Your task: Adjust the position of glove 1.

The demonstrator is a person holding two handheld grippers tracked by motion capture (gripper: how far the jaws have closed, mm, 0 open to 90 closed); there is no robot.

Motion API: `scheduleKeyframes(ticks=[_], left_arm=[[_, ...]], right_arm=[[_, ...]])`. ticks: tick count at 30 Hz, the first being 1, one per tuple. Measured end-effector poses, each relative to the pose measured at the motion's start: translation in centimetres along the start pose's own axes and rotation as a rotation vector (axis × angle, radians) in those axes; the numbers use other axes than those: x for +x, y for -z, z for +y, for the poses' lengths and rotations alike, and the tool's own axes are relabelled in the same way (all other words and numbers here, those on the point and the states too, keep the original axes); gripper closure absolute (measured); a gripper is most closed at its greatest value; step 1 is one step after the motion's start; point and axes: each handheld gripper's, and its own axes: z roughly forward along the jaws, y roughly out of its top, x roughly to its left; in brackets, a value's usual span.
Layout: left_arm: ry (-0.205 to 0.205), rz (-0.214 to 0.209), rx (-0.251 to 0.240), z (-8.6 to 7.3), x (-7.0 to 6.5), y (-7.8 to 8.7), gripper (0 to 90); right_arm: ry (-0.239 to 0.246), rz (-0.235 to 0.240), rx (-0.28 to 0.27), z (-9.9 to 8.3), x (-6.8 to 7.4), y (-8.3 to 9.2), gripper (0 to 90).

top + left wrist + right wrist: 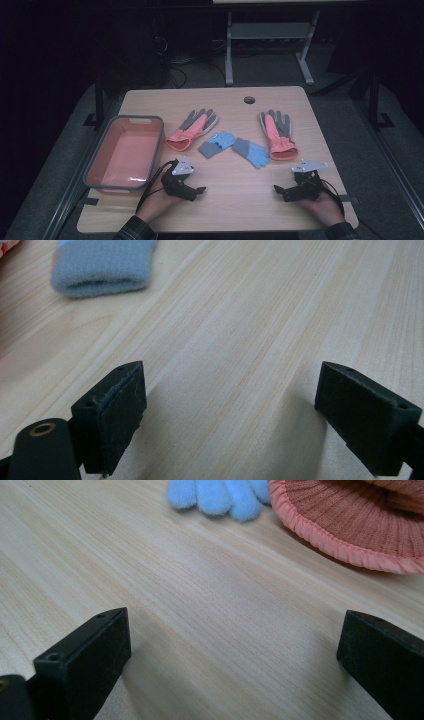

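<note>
Wood counter carries 2 blue gloves and 2 coral/grey gloves mid-counter, pink bin at left, likely for collecting them. Left hand-held gripper & right hand-held gripper rest near edge, both released, nothing btwn jaws.

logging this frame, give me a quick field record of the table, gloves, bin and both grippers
table: light wood top
bin: pink with grey rim, at the table's left, nothing in it
left pink-and-grey glove, flat beside the bin
right pink-and-grey glove, flat
blue-and-grey gloves: two, and, between the pink pair
left gripper: open, holding nothing, near edge
right gripper: open, holding nothing, near edge
</note>
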Motion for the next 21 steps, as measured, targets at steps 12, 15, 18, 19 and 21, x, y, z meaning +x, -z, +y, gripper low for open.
scheduleKeyframes(ticks=[12, 15, 18, 19, 21], left_arm=[[0.000, 0.001, 0.002, 0.0, 0.0, 0.0, 12.5], [0.002, 0.002, -0.001, 0.0, 0.0, 0.0, 12.5], [0.003, 0.003, -0.007, 0.0, -0.1, -0.1, 12.5], [0.005, 0.003, -0.010, 0.0, -0.1, -0.1, 12.5], [-0.001, 0.004, -0.004, 0.0, 0.0, 0.0, 12.5]], right_arm=[[-0.007, 0.026, 0.004, 1.1, 0.2, 0.7, 27.1], [-0.012, 0.046, -0.001, 1.8, 0.4, 1.1, 45.1], [-0.010, 0.072, -0.010, 2.7, 0.8, 1.3, 63.9], [-0.007, 0.079, -0.009, 2.9, 0.9, 1.2, 69.1], [0.004, 0.095, -0.002, 3.4, 1.1, 1.1, 78.6]])
